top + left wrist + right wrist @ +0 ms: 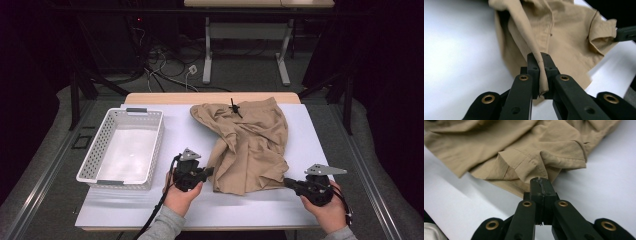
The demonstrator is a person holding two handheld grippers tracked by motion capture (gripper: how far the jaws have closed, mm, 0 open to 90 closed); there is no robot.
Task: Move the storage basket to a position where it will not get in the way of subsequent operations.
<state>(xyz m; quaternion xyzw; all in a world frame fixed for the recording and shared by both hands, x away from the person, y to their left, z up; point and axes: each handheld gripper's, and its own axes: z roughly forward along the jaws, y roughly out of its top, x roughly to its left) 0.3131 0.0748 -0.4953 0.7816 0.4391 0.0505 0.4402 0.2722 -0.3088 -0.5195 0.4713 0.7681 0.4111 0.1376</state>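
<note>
Gripping stage is in hand: the crumpled khaki cotton shorts (250,145) are pinned at both near hem corners on the white table sheet (190,135), right of the white perforated plastic basket (122,147). The left gripper (540,72) is clamped on a fold of hem cloth, seen pinched between its black pads in the left gripper view. The right gripper (541,185) is clenched at the other leg's hem edge; a thin bite of cloth appears to be caught, though the tips hide it. Next move, by judgement: both hems are to be lifted together and drawn apart so the garment is spread flat. The right grip should be confirmed first, since slippage is likely.
</note>
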